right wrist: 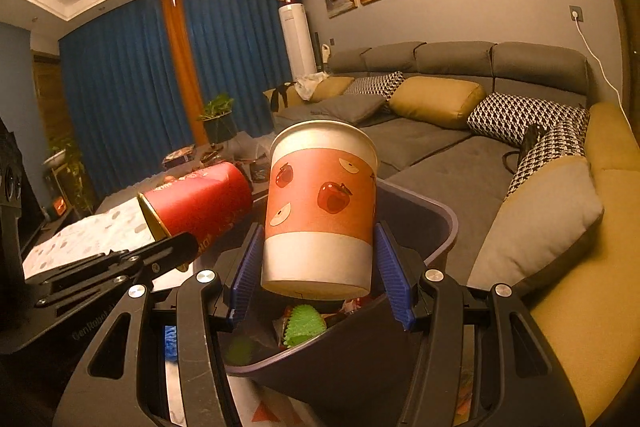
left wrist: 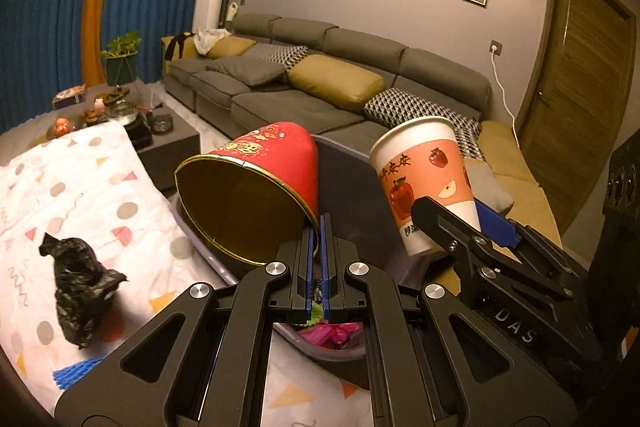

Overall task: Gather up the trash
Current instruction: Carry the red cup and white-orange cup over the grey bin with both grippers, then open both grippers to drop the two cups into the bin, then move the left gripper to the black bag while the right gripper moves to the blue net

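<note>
Two paper cups hang over a dark grey bin [right wrist: 448, 223], one in each gripper. The left gripper [left wrist: 319, 227] has its pads pressed together on the rim of a red cup [left wrist: 276, 167], which lies tipped on its side with its gold-lined mouth turned toward the camera, above the bin's near edge. The right gripper [right wrist: 320, 267] clamps a white cup with an apple band [right wrist: 320, 203] by its lower sides; the cup stands upright, its base just above the bin's opening. Inside the bin lie a green ribbed wrapper [right wrist: 302, 325] and some pink scraps [left wrist: 332, 333]. The bin sits beside a table under a patterned white cloth [left wrist: 80, 187], where a crumpled black plastic bag [left wrist: 78, 287] rests, with a blue foam net [left wrist: 76, 375] near it toward the cloth's edge. A grey sofa [left wrist: 320, 83] with cushions runs behind.
</note>
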`<control>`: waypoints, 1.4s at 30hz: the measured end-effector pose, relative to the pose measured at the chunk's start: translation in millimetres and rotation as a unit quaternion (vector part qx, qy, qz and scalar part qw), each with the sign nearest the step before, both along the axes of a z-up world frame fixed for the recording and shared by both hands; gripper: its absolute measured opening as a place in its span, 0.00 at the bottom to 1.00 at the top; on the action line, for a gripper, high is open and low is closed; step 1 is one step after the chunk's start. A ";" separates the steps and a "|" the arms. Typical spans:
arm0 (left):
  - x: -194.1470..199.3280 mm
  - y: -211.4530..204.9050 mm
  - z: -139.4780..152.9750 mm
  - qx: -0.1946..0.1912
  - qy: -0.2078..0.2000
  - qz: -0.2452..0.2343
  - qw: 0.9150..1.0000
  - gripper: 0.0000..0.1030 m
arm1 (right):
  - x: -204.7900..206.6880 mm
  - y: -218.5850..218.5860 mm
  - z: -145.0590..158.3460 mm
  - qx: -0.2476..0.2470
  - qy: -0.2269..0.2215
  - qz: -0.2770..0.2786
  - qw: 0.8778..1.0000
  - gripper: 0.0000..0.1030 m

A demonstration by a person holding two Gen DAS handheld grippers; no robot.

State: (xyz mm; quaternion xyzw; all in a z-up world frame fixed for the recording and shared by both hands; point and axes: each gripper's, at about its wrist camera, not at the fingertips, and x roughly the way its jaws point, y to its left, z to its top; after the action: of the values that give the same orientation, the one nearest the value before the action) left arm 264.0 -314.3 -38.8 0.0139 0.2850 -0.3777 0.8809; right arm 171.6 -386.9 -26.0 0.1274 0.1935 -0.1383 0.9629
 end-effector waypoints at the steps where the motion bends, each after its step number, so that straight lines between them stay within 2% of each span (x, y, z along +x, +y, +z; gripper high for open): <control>1: 1.5 -1.1 -1.1 0.001 0.000 -0.001 1.000 0.02 | 1.3 -0.5 -0.6 0.000 0.001 -0.001 1.000 0.53; 24: 24.8 -14.2 -21.8 0.022 0.043 -0.020 0.999 0.04 | 24.8 -8.8 -7.8 0.005 0.022 -0.006 1.000 0.54; 26: 26.9 -8.1 -22.3 0.023 0.046 -0.013 0.999 0.12 | 26.0 -8.3 -8.1 0.005 0.022 -0.006 1.000 0.54; 28: 24.1 -0.7 -21.1 0.018 0.044 -0.008 0.999 0.34 | 26.1 -8.3 -9.0 0.007 0.021 -0.006 1.000 0.54; 29: 22.3 3.5 -20.4 0.018 0.039 -0.003 0.999 0.40 | 26.2 -8.5 -9.1 0.008 0.020 -0.007 1.000 0.55; 30: 20.2 9.0 -19.3 0.019 0.034 0.005 0.999 0.54 | 26.8 -8.4 -9.1 0.009 0.020 -0.007 1.000 0.55; 31: 17.4 16.3 -17.8 0.016 0.031 0.012 0.999 0.62 | 27.2 -8.4 -9.0 0.011 0.019 -0.006 1.000 0.55; 36: -1.2 59.2 -7.0 -0.004 0.003 0.058 0.998 0.78 | 29.1 -4.7 -8.4 0.008 0.012 -0.001 1.000 0.56; 39: -14.8 90.1 -1.4 -0.005 -0.016 0.093 0.996 0.82 | 28.8 -1.7 -6.3 0.006 0.004 -0.003 1.000 0.69; 42: -25.8 120.6 0.2 -0.006 -0.023 0.124 0.992 0.86 | 23.8 4.4 -2.6 0.003 -0.003 0.000 1.000 0.70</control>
State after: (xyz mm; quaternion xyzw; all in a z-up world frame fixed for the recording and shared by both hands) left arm 238.3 -193.7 -38.6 -0.0180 0.2617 -0.2667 0.9274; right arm 195.4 -382.4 -28.6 0.1312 0.1914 -0.1378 0.9629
